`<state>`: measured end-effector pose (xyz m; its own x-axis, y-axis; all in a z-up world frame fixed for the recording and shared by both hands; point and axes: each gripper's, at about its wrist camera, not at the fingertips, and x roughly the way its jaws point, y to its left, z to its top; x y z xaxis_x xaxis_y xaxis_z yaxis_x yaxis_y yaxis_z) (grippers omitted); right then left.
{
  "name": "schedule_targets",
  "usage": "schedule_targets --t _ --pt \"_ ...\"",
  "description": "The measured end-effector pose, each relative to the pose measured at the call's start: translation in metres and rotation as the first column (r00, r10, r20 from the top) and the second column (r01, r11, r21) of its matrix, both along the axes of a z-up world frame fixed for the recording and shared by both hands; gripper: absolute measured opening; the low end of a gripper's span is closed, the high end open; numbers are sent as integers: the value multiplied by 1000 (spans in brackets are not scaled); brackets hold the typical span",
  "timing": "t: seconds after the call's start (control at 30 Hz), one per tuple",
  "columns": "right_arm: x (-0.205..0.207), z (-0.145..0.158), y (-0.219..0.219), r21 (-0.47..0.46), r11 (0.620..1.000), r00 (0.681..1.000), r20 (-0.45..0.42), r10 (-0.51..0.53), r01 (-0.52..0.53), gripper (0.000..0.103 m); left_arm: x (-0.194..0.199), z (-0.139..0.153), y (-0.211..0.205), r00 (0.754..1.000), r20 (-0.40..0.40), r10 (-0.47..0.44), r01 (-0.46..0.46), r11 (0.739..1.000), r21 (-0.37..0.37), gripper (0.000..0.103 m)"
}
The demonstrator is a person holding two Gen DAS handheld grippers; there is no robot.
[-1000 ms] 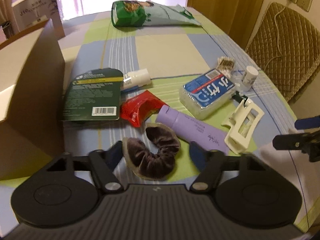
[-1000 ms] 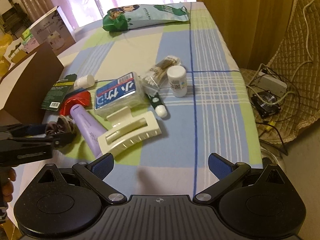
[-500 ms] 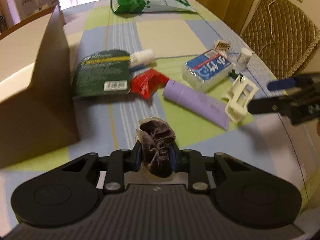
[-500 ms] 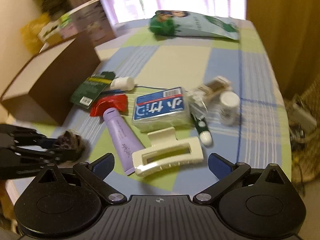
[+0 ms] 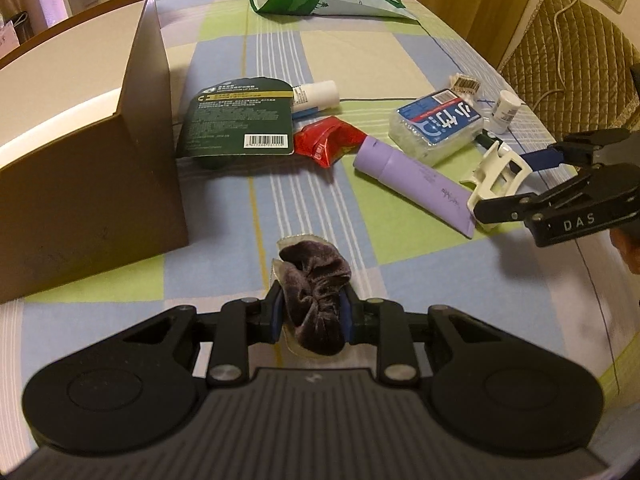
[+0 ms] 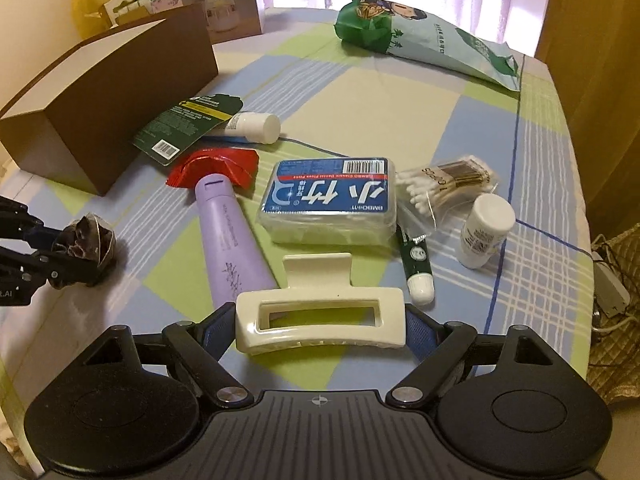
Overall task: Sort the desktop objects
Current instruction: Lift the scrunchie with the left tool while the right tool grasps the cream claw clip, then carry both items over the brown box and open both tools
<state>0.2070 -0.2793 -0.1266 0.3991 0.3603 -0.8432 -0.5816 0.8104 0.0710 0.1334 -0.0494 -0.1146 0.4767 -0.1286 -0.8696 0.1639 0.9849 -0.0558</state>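
Observation:
My left gripper (image 5: 312, 316) is shut on a dark velvet scrunchie (image 5: 314, 280), held just above the checked tablecloth beside the brown cardboard box (image 5: 80, 160). The right wrist view shows that gripper (image 6: 60, 248) and scrunchie (image 6: 90, 236) at the far left. My right gripper (image 6: 320, 328) straddles a cream hair claw clip (image 6: 320, 342) lying on the cloth. Its jaws are closing, with the blue pads at the clip's two ends and no clear press. In the left wrist view, the right gripper (image 5: 508, 184) sits over the clip (image 5: 496, 172).
Beyond the clip lie a purple tube (image 6: 230, 240), a blue floss-pick box (image 6: 328, 200), a red packet (image 6: 216, 164), a green card (image 6: 188, 124), cotton swabs (image 6: 444, 184), a white bottle (image 6: 486, 228) and a small green tube (image 6: 416, 264). A green bag (image 6: 420, 36) lies at the far end. The table edge drops at right.
The left gripper shut on the scrunchie and drew it back toward the box. The right gripper rolled, came down over the cream clip, and its jaws narrowed around it.

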Motion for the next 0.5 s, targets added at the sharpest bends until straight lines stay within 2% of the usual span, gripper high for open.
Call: schedule_targets --t 0.2,0.5 --pt "-15 15 -10 43 998 999 -7 -49 49 88 -4 9 -5 999 25 -35 35 999 -5 23" --pt "-35 29 7 22 988 986 -62 -154 155 88 -16 39 6 993 61 -101 102 994 -24 23"
